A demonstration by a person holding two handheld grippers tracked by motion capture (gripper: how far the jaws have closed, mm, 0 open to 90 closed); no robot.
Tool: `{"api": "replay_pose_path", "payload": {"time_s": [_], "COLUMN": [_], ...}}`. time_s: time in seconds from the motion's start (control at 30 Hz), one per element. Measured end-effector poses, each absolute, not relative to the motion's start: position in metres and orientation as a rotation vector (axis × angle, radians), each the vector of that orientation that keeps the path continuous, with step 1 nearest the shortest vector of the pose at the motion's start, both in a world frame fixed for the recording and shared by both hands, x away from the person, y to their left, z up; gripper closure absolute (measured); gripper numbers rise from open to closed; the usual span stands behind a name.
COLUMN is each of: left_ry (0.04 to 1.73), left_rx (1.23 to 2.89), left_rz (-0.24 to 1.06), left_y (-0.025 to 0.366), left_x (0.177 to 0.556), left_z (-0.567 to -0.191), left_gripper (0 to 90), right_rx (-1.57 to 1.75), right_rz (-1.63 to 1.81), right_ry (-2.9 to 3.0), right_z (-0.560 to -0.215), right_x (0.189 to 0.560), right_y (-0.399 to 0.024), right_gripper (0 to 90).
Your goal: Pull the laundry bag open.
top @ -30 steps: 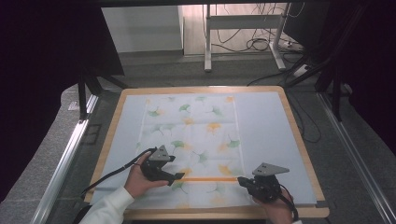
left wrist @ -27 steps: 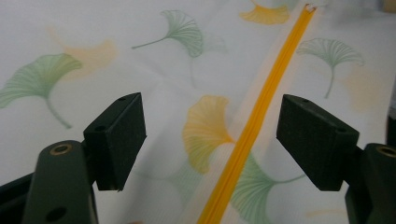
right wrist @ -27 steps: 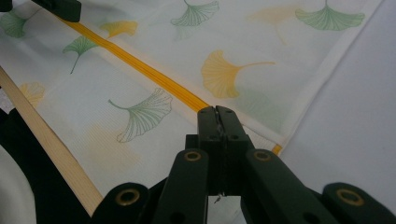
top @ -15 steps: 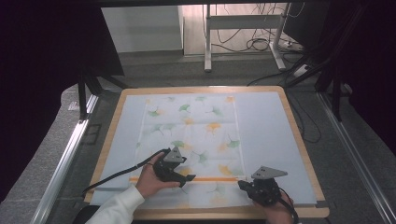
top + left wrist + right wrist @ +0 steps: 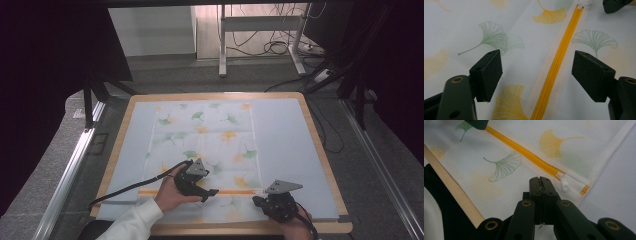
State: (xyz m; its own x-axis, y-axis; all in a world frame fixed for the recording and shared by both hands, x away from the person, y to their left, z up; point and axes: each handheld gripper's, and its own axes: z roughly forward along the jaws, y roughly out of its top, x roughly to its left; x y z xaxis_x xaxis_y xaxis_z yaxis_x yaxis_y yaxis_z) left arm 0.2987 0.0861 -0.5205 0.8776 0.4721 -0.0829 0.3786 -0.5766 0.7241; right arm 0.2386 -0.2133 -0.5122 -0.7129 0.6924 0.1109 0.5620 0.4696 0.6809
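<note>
The table [image 5: 320,150] carried a pale mat, and on it lay a flat mesh bag [image 5: 205,145] printed with ginkgo leaves, its yellow zipper [image 5: 235,191] running across the end nearest the person. The left gripper [image 5: 207,192] hovered over the zipper about midway along it, jaws spread wide with the yellow teeth running between them and the pads clear of the fabric. The right gripper [image 5: 540,182] sat at the zipper's closed end, just short of the white pull [image 5: 565,184], its jaws pressed together on nothing that could be made out, perhaps a pinch of mesh. The likely trouble was the thin fabric: if the left jaws closed on mesh beside the zipper, or the right missed the small pull, the bag would bunch and slide rather than unzip.
</note>
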Motion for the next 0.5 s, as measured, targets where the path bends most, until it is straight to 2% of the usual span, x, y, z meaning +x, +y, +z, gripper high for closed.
{"api": "replay_pose_path", "payload": {"time_s": [0.3, 0.5], "left_ry": [0.633, 0.592], "left_rx": [2.211, 2.221], "left_rz": [0.144, 0.142], "left_y": [0.089, 0.075], "left_x": [0.309, 0.309], "left_z": [-0.515, -0.51], "left_gripper": [25.0, 25.2], "right_rx": [1.094, 1.094], "right_rz": [1.011, 0.999], "right_ry": [2.559, 2.569], "right_z": [-0.518, -0.52], "right_x": [0.237, 0.239], "right_y": [-0.211, -0.21], "right_gripper": [88.2, 88.2]}}
